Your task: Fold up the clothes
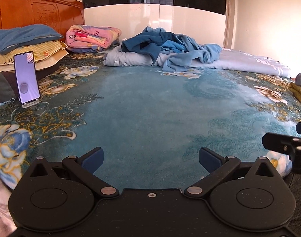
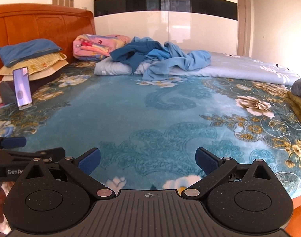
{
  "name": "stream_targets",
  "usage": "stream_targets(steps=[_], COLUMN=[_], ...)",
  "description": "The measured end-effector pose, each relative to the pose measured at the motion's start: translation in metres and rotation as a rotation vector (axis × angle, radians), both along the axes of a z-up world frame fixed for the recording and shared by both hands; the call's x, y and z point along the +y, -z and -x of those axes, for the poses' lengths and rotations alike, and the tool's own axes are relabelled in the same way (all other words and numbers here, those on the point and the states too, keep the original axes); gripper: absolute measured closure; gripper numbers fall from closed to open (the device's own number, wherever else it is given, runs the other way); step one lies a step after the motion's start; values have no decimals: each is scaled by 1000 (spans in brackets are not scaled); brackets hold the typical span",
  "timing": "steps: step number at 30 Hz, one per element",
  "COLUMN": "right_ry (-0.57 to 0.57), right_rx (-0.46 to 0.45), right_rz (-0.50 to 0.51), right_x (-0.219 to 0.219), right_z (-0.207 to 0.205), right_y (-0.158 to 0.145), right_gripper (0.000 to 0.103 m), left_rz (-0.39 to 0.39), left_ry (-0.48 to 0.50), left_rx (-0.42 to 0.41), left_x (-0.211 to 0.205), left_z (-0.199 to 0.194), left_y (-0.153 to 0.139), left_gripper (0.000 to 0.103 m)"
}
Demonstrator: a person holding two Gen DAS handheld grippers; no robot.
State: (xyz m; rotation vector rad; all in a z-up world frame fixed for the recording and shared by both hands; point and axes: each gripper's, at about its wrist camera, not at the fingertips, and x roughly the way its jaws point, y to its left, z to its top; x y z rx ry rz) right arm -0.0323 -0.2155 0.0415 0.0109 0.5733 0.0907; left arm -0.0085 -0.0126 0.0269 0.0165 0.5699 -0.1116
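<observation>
A heap of crumpled blue clothes [image 1: 166, 45] [image 2: 160, 57], dark and light blue, lies at the far side of the bed on a pale floral quilt [image 1: 249, 63] [image 2: 249, 67]. My left gripper [image 1: 151, 158] hovers open over the near edge of the teal floral bedspread [image 1: 140, 102], nothing between its blue pads. My right gripper [image 2: 148, 159] is open too, just to the right of the left one, and holds nothing. Part of the right gripper shows at the left view's right edge [image 1: 284, 144]; the left gripper's fingers [image 2: 14, 142] show at the right view's left edge.
A phone [image 1: 27, 78] [image 2: 23, 87] stands on a small stand at the left, before stacked pillows [image 1: 26, 47] and a wooden headboard [image 1: 36, 9]. A folded pink blanket [image 1: 91, 37] lies behind. Olive and grey fabric [image 2: 298, 102] sits at the right edge. A glossy wardrobe [image 1: 154, 15] lines the back.
</observation>
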Motion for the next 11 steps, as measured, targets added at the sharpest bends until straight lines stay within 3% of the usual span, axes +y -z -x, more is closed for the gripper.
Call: stream_targets(steps=[11], right_ry=[-27], right_rx=[16], right_rz=[14], right_x=[6], right_z=[3], right_y=[4], right_gripper=[0], left_rz=[-25], left_ry=[9], left_rx=[-8], left_x=[-4], left_z=[4], left_y=[-2], left_gripper=[2])
